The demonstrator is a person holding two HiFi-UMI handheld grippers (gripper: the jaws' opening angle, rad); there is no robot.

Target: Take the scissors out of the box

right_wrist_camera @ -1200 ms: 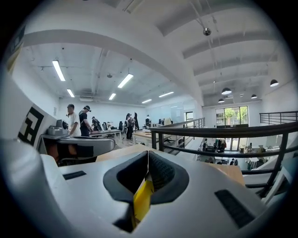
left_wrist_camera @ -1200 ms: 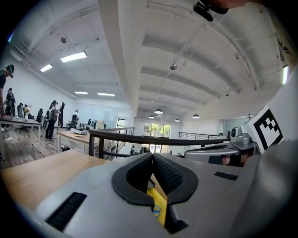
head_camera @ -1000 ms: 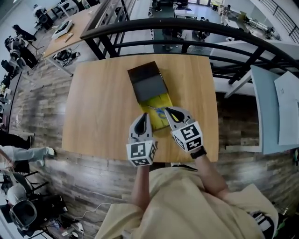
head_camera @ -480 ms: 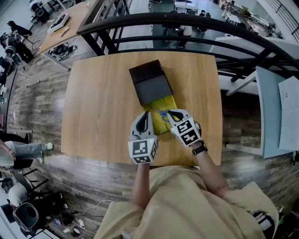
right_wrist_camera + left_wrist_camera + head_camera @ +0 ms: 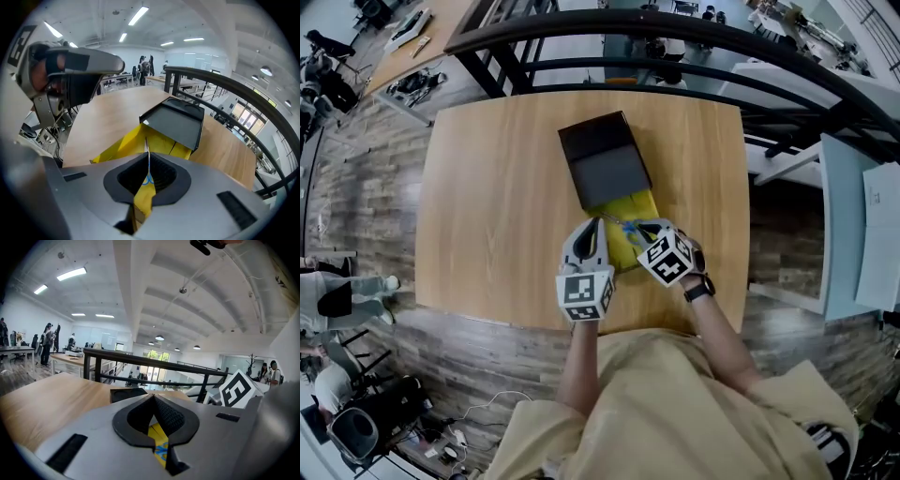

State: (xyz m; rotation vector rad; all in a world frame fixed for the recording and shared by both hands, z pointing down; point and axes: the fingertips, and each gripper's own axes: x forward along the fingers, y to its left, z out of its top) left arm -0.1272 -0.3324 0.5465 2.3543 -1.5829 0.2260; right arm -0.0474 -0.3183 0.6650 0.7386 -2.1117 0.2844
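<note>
2 grey tongs reach out from the person's beige shirt [image 5: 647, 394] over the near edge of the light wooden desk [image 5: 497, 187], each carrying a white cube with black square markers. A dark watch [image 5: 698, 289] sits on the right wrist.

The left tongs [image 5: 592, 225] are closed tip to tip with nothing between them. They hang at the near left corner of the yellow cardboard box [image 5: 630, 208], whose yellow inside shows below the jaws in the left gripper view [image 5: 158, 439].

Just beside them, the right tongs [image 5: 639, 228] are clamped on the blue-handled metal scissors [image 5: 628, 227]. In the right gripper view a blue handle loop sits between the closed jaws and the thin blade [image 5: 146, 146] stands edge-on, pointing forward over the box's near end [image 5: 126, 143]. Whether the scissors are lifted clear of the box floor I cannot tell.

Beyond the yellow part, the box's dark grey lid [image 5: 605, 164] lies over the far end, tilted up [image 5: 176, 123]. Past the desk's far edge runs a black metal railing [image 5: 675, 28].
</note>
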